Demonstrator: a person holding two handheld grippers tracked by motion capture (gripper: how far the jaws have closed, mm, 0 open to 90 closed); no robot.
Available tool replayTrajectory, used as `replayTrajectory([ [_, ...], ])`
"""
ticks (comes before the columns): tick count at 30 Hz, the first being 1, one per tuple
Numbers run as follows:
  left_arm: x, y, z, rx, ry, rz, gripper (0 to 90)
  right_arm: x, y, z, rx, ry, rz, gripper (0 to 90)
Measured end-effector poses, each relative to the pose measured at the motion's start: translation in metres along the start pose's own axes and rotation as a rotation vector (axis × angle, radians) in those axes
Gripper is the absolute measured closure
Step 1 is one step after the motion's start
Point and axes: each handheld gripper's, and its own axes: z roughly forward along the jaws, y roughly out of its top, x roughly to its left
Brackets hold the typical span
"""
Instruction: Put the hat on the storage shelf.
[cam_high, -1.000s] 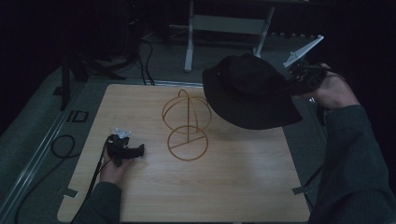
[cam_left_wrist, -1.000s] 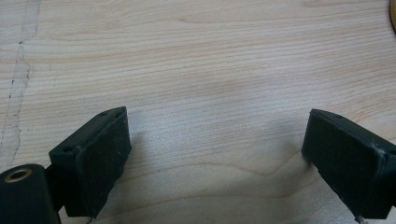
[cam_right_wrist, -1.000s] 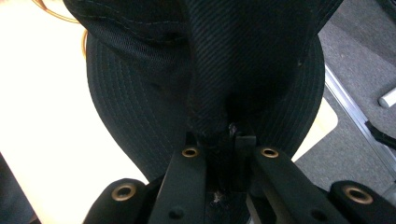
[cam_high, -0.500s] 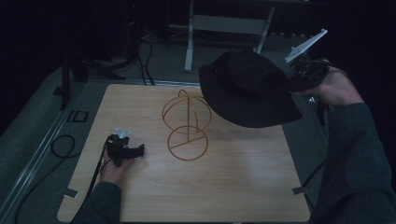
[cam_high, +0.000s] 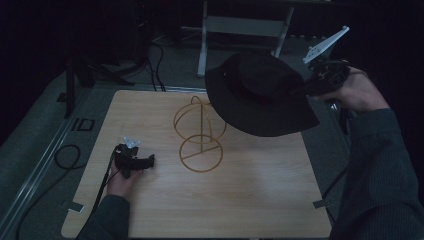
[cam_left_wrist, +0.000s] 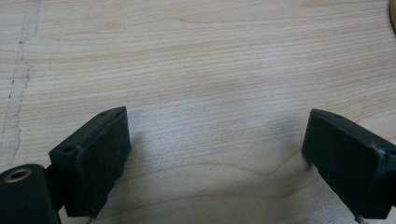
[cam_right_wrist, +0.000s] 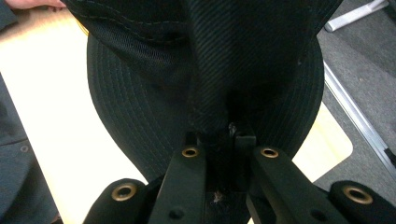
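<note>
Little had shifted since the earlier frame: the black hat (cam_high: 260, 95) hung tilted over the wire stand (cam_high: 200, 132), pinched at its brim by the right gripper (cam_high: 320, 82)'s clamped jaws. The left gripper (cam_high: 134, 161) rested on the counter (cam_high: 250, 200), jaws wide and empty. Lowered off-centre, the brim could catch the wire and topple the stand.

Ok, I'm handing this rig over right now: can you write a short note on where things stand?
Right gripper: shut on the brim of the black hat, held in the air above the table's far right part, beside the wire hat stand.
Left gripper: open, holding nothing, low over the table at the near left.
Done: hat picked up and carried to the stand.
Left: probably lower the hat onto the stand's round top, then release.
</note>
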Motion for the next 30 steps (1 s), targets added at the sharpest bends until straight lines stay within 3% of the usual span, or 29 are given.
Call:
replayTrajectory([
  [30,0.0,0.0,0.0,0.002,-0.001,0.0,8.2,0.015,0.035,0.018,-0.014,0.077,-0.09,87.6],
])
